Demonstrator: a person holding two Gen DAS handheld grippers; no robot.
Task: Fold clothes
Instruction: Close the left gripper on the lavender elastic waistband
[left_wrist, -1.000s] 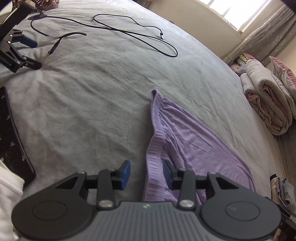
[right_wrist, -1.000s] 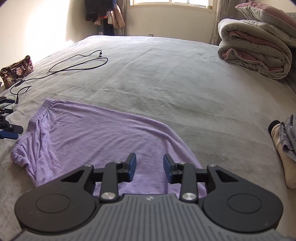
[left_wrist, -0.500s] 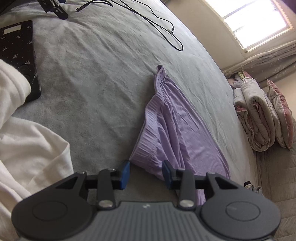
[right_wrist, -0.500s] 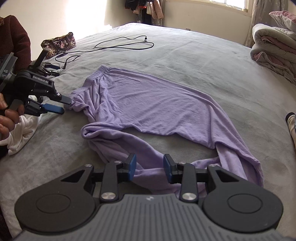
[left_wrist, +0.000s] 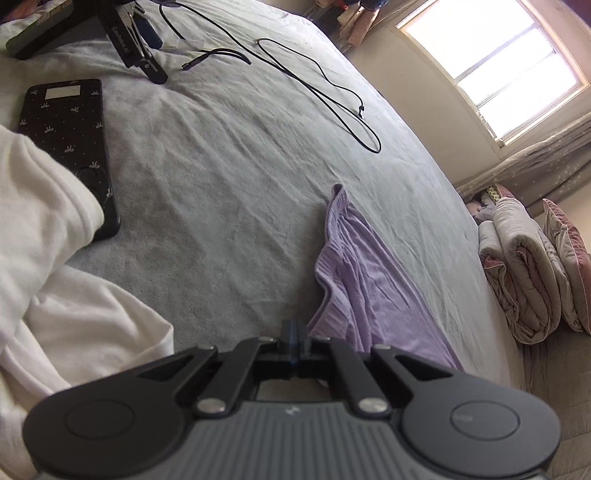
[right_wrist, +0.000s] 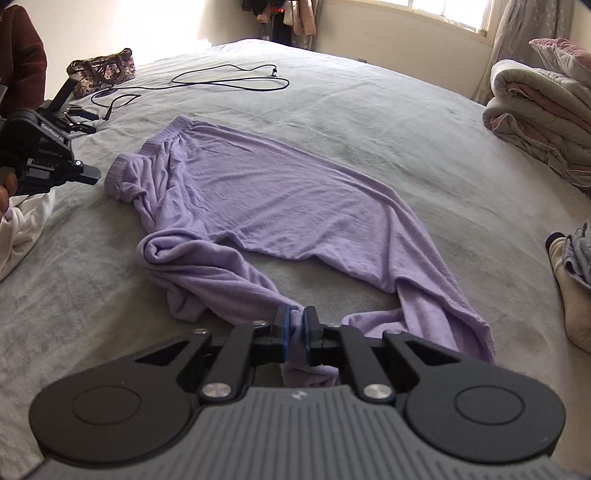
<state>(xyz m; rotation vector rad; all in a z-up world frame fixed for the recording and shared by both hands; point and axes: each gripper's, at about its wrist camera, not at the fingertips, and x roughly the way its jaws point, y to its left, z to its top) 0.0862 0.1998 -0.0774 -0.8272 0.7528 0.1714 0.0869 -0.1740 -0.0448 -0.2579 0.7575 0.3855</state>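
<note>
Lilac trousers (right_wrist: 280, 195) lie on the grey bed (right_wrist: 406, 122), waistband to the far left, legs running toward me. My right gripper (right_wrist: 298, 325) is shut on the bunched end of the near trouser leg. My left gripper (left_wrist: 294, 334) is shut at the waistband corner of the trousers (left_wrist: 365, 280); its pads meet with the lilac edge right beside them, and I cannot see cloth between them. In the right wrist view the left gripper (right_wrist: 90, 173) shows at the left, just short of the waistband.
A black cable (left_wrist: 325, 92) and a black phone (left_wrist: 70, 136) lie on the bed. White cloth (left_wrist: 55, 295) is at the near left. Folded quilts (right_wrist: 539, 122) sit at the right, a patterned bag (right_wrist: 107, 70) at the far left, and clothes (right_wrist: 572, 266) at the right edge.
Both grippers went from open to shut. The right one closed on the near trouser leg end; the left one closed at the waistband corner.
</note>
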